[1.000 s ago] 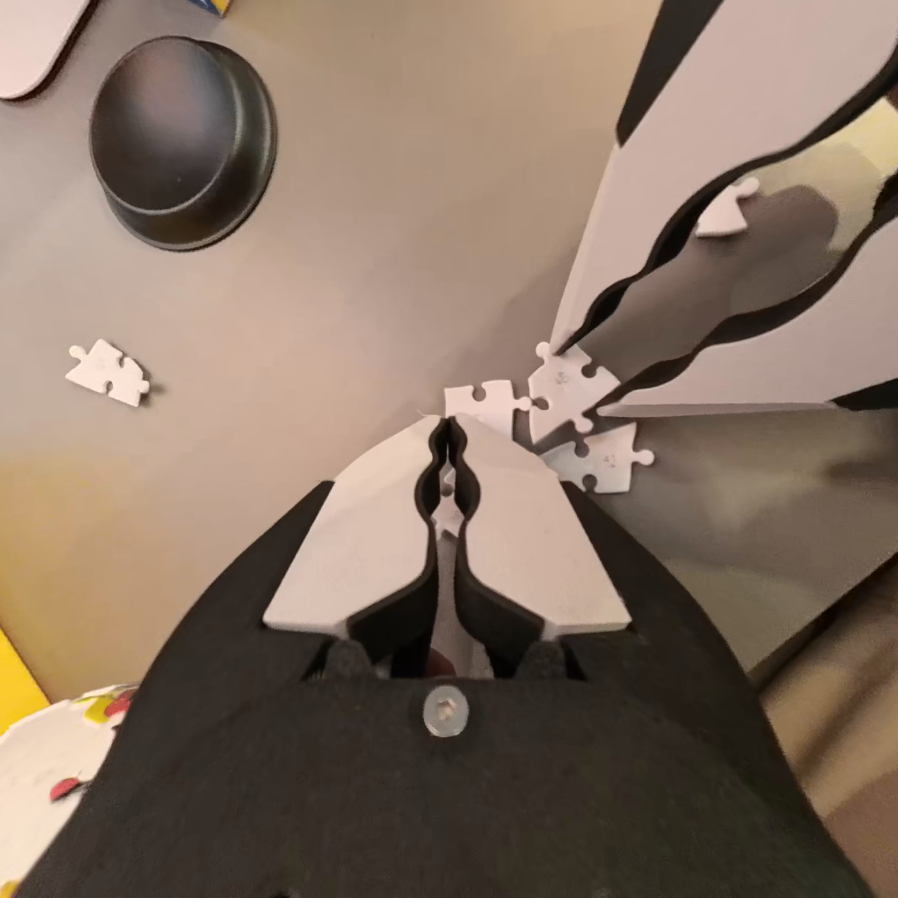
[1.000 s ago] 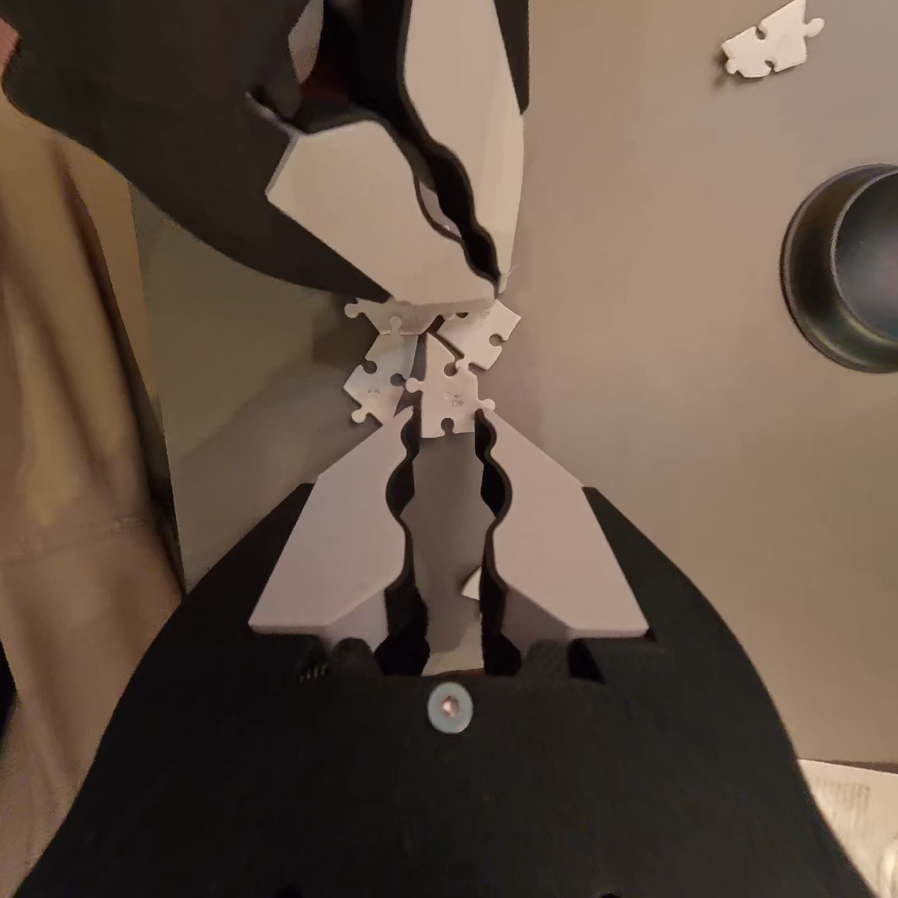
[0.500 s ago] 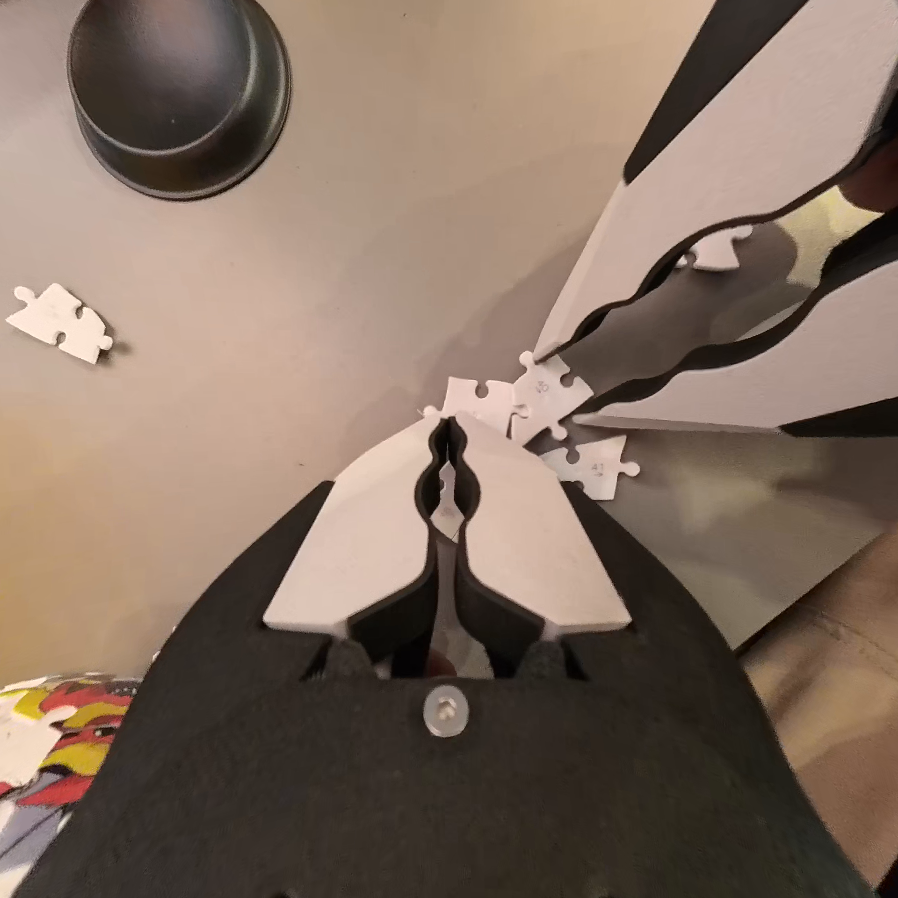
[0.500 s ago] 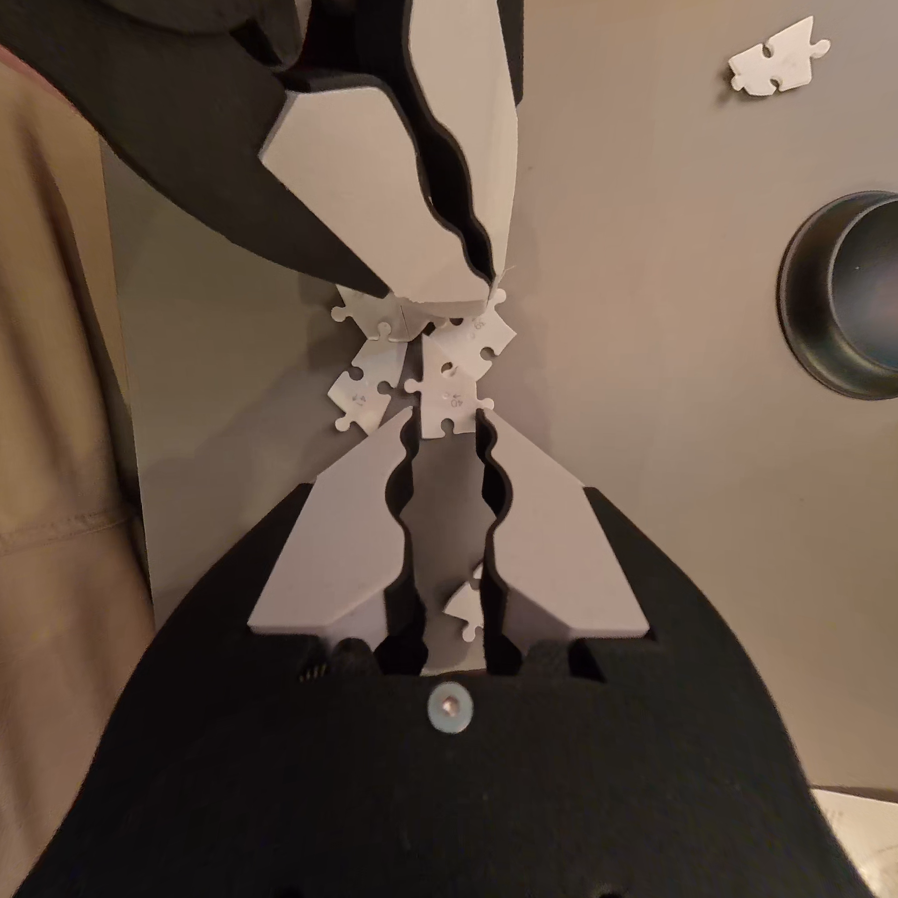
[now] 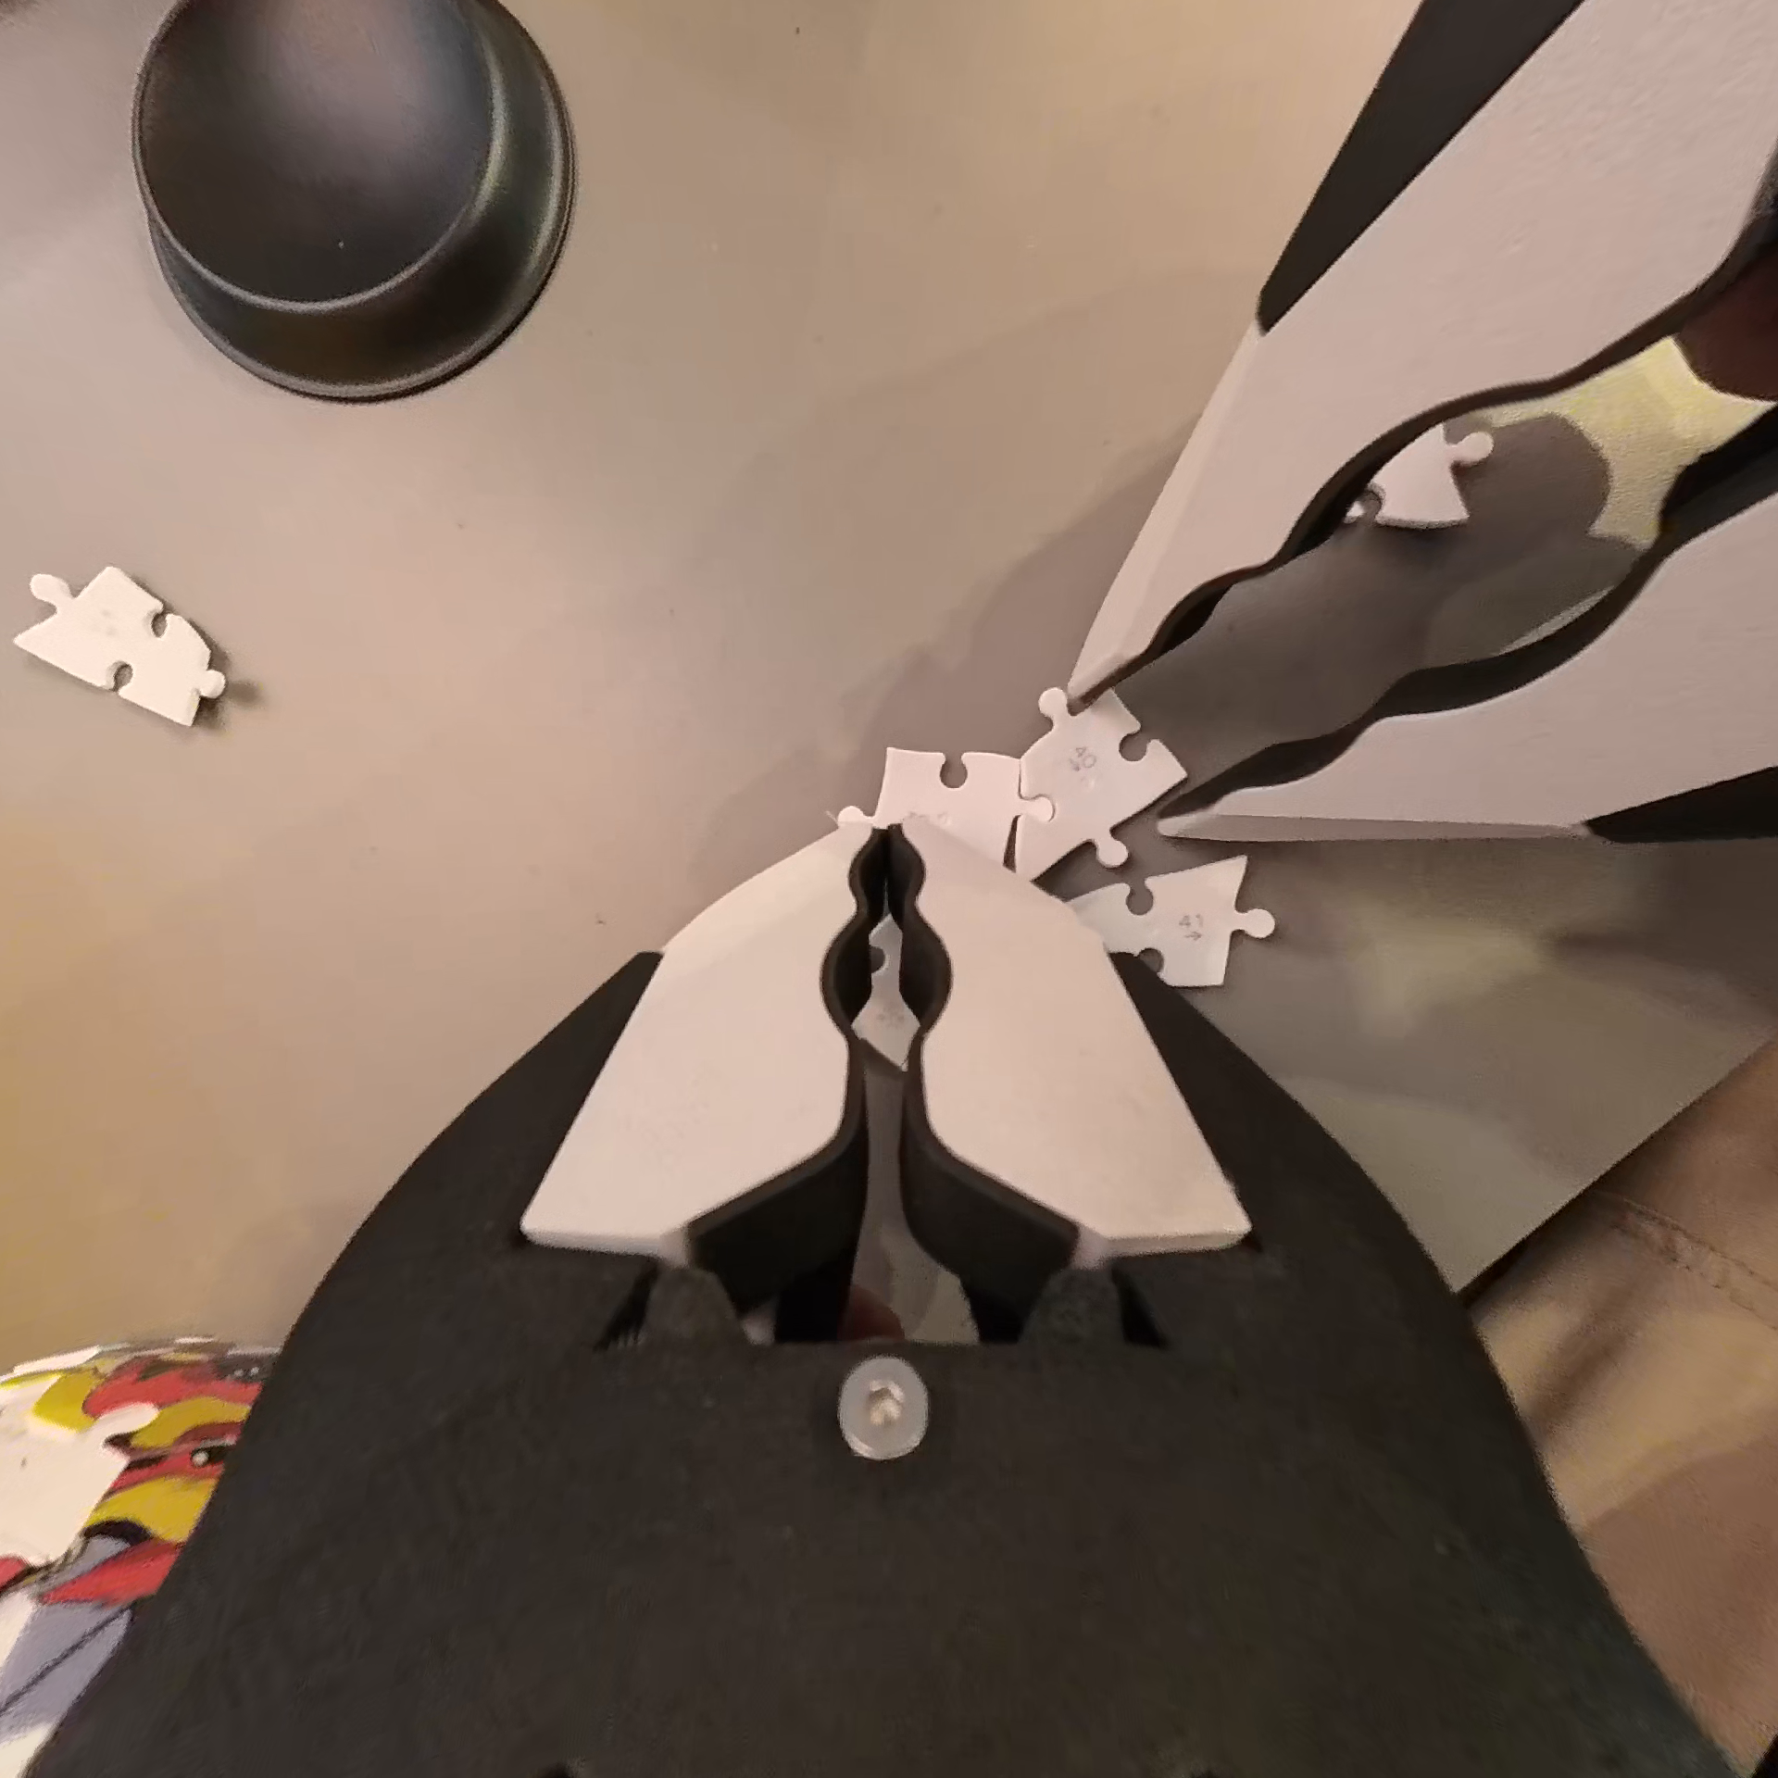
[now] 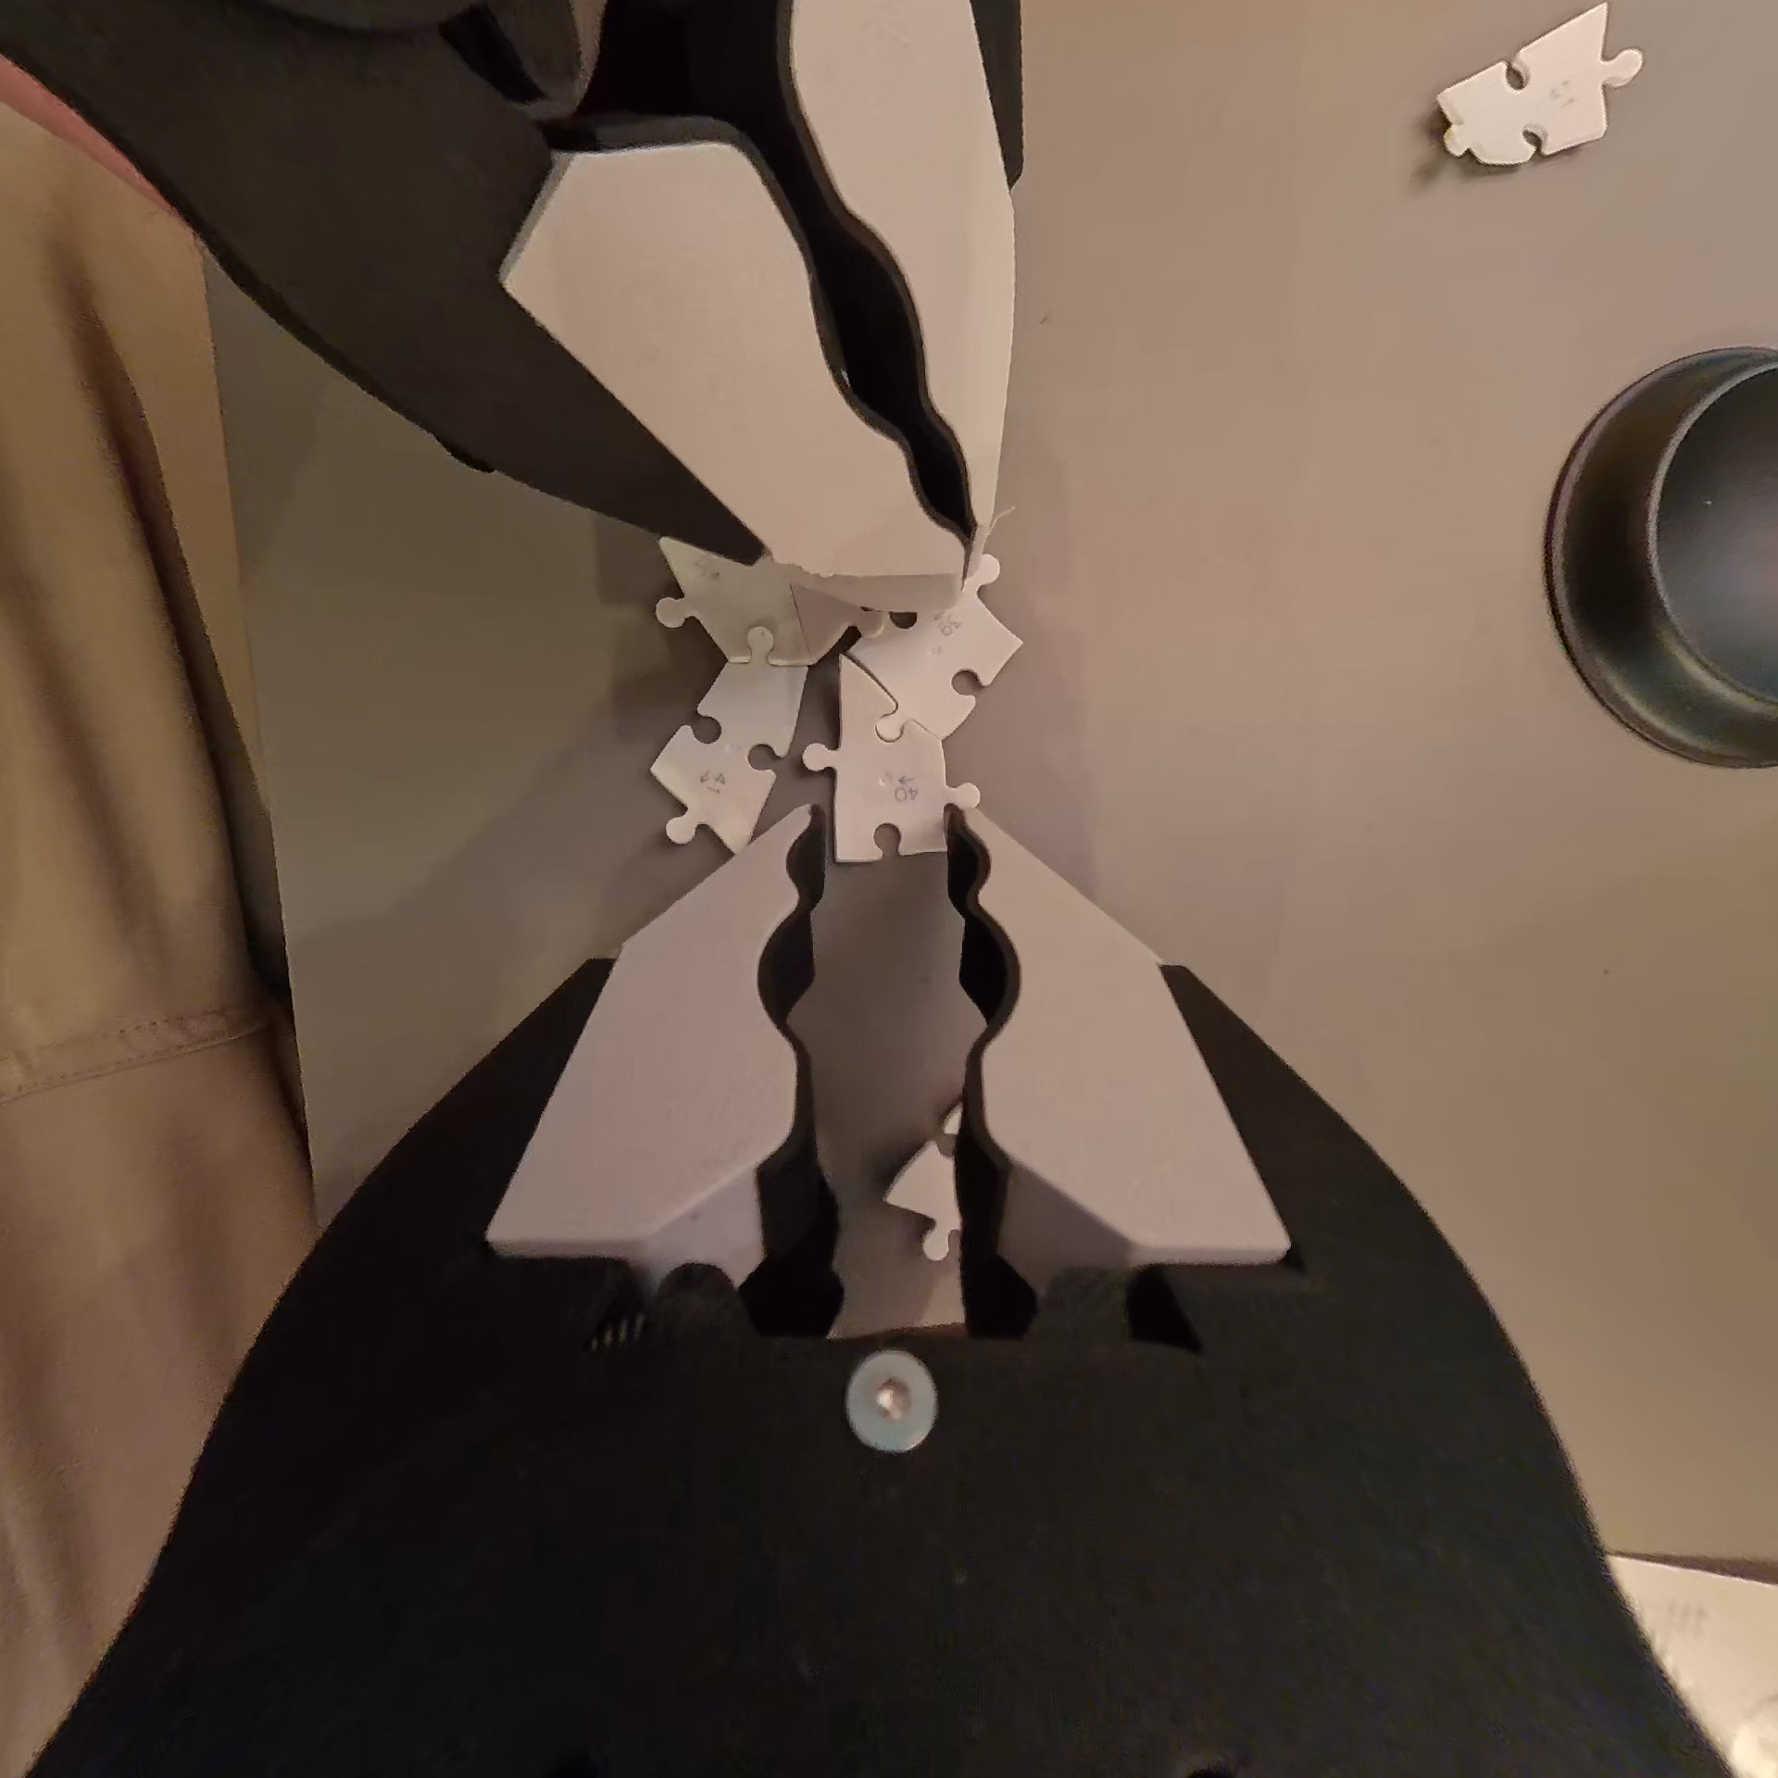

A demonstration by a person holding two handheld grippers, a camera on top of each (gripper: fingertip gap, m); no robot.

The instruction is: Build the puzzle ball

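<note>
Several white puzzle pieces lie bunched near the grey table's edge. My left gripper (image 5: pixel 885 842) is shut on one white piece (image 5: pixel 948 789) of the bunch, which also shows in the right wrist view (image 6: pixel 948 640) under the left gripper (image 6: pixel 967 563). My right gripper (image 6: pixel 885 823) is open, and a numbered piece (image 6: pixel 890 789) sits between its tips, tilted up and linked to the held piece. The left wrist view shows the same numbered piece (image 5: pixel 1097 770) between the right gripper's tips (image 5: pixel 1121 760). Another numbered piece (image 6: pixel 717 770) lies beside them.
A black bowl (image 5: pixel 346 192) stands upside down farther in on the table. A loose pair of joined pieces (image 5: pixel 120 640) lies apart. One single piece (image 6: pixel 928 1193) lies under my right gripper. A colourful built puzzle part (image 5: pixel 87 1443) sits at the lower left. A person's beige clothing (image 6: pixel 115 866) is past the table edge. There is about 5 centimetres between the tips of the two grippers. The black bowl (image 5: pixel 346 192) is about 15 centimetres from both grippers' fingertips.
Both grippers stay at the bunch with their jaws unchanged. The left gripper has shifted slightly, dragging the bunch a little. The single piece under my right gripper has come further into view.
</note>
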